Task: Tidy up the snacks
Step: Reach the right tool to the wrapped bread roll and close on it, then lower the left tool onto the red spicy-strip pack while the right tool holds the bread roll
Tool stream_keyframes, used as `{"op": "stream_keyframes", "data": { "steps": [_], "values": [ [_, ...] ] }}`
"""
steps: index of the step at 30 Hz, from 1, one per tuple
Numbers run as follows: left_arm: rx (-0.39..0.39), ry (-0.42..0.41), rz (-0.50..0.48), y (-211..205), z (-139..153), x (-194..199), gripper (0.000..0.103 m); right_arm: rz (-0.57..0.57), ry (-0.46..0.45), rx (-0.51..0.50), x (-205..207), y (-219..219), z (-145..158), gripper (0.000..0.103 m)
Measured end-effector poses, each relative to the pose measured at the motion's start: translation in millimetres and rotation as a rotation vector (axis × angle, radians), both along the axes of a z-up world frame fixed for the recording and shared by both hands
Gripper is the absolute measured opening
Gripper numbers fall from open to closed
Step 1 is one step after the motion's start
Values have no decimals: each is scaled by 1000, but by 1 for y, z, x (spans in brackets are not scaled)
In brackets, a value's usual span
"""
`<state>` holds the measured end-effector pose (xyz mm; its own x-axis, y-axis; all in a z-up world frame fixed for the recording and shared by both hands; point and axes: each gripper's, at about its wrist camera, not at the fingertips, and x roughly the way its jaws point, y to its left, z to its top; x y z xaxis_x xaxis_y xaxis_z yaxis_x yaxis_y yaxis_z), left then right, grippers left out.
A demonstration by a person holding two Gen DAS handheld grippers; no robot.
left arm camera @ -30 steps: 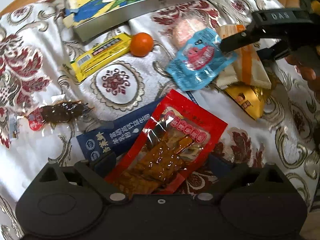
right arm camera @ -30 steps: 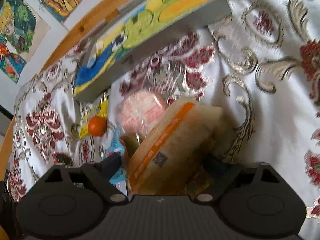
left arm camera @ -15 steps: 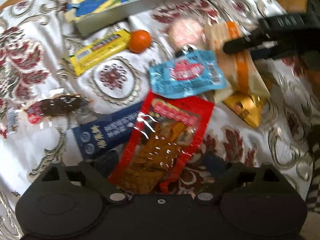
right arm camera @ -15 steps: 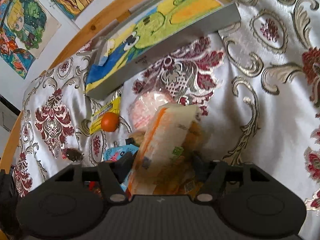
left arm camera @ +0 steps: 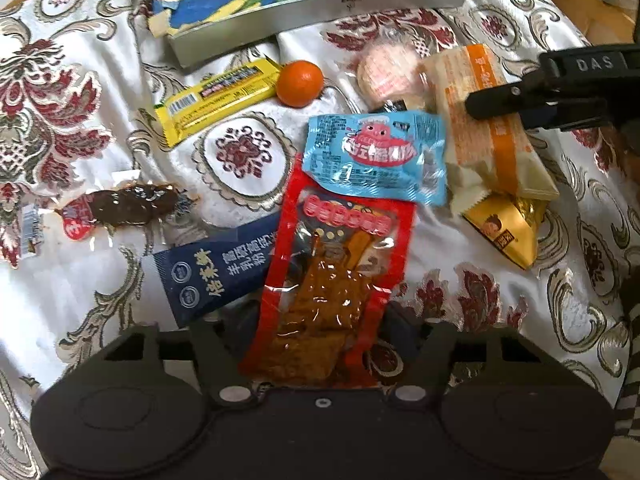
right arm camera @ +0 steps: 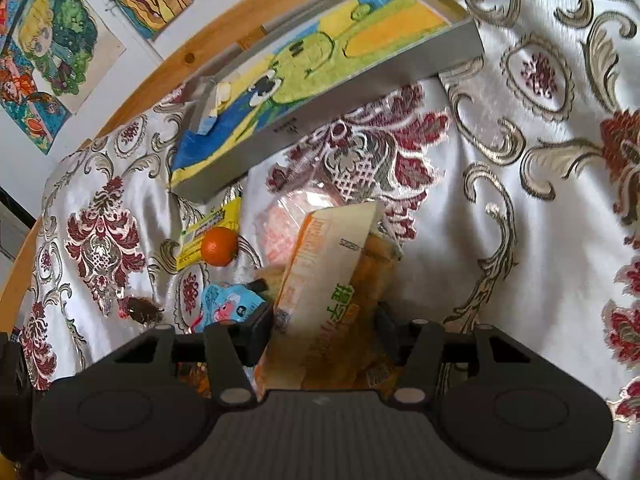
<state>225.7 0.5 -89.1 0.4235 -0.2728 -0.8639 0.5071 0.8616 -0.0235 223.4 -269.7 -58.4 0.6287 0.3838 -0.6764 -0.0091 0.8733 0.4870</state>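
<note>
The orange-striped pastry pack (right arm camera: 332, 292) stood tilted between your right gripper (right arm camera: 326, 330) fingers, which were clamped on it above the brocade cloth (right arm camera: 540, 240). Your left gripper (left arm camera: 320, 330) was closed on the red tofu packet (left arm camera: 332, 272), which overlapped the navy sachet (left arm camera: 216, 272) and touched the blue packet (left arm camera: 376, 156). The tangerine (left arm camera: 300, 83) lay beside the yellow bar (left arm camera: 218, 100), near the grey box (left arm camera: 320, 4).

A glossy plastic red packet (left arm camera: 332, 280) is seen on satiny patterned cloth (left arm camera: 100, 304), below a matt grey tin (left arm camera: 320, 4).
</note>
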Motion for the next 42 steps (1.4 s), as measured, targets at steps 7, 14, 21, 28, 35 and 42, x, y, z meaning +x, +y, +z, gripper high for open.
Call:
{"op": "stream_keyframes", "data": {
  "steps": [7, 14, 21, 28, 35, 42],
  "values": [
    [-44, 3, 42, 6, 6, 0, 59, 2, 4, 37, -4, -7, 5, 57],
    [-47, 8, 39, 0, -1, -1, 64, 19, 74, 74, 6, -2, -11, 65],
    [-63, 3, 51, 1, -2, 3, 62, 19, 42, 5, 0, 5, -6, 60],
    [-83, -69, 37, -3, 10, -8, 47, -29, -23, -35, -13, -2, 10, 57],
    [-109, -87, 50, -5, 15, -10, 45, -61, -62, 60, -15, -18, 16, 55],
    [-168, -57, 79, -1, 20, -15, 45, -52, -58, 65, -13, -15, 14, 55]
  ]
}}
